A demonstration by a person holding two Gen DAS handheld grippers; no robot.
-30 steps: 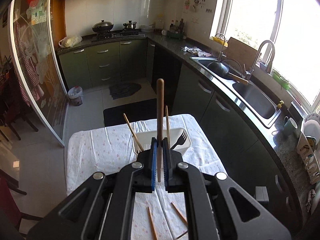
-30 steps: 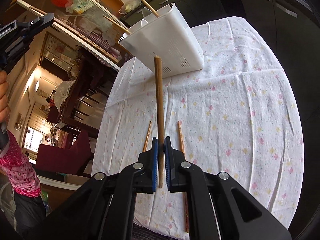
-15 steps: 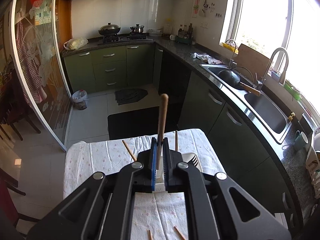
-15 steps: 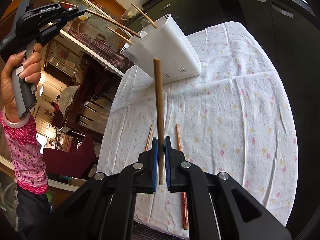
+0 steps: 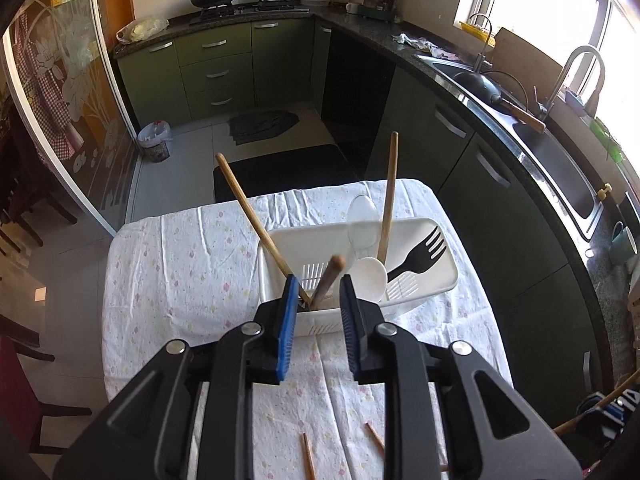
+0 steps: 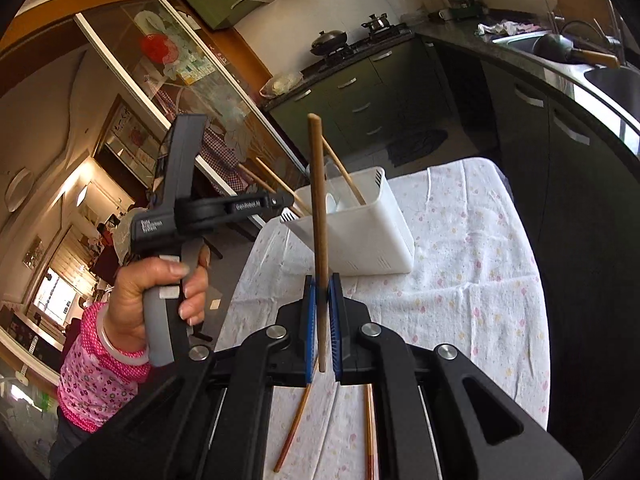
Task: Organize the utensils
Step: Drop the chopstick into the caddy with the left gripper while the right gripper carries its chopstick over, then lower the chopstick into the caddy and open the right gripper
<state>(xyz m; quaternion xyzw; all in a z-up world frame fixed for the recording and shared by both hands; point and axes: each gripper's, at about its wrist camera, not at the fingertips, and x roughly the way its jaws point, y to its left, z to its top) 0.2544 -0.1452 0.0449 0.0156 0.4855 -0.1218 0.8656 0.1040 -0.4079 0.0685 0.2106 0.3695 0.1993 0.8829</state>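
A white utensil basket (image 5: 424,300) stands on the flowered tablecloth; it also shows in the right wrist view (image 6: 372,236). It holds wooden chopsticks (image 5: 256,220), white spoons (image 5: 370,276) and a black fork (image 5: 420,256). My left gripper (image 5: 318,294) is open just above the basket's near rim; a brown chopstick (image 5: 328,280) stands loose between its jaws, inside the basket. My right gripper (image 6: 322,304) is shut on a wooden chopstick (image 6: 318,200), held upright above the table.
Loose chopsticks lie on the cloth near the front edge (image 5: 308,456) (image 6: 294,432) (image 6: 370,432). Green kitchen cabinets (image 5: 216,76), a counter with a sink (image 5: 556,160) and a floor mat (image 5: 280,172) surround the table. The left hand and gripper body (image 6: 180,216) are at the basket's left.
My left gripper came down over the basket and opened, letting its chopstick drop in. My right gripper tilted up with its chopstick still held.
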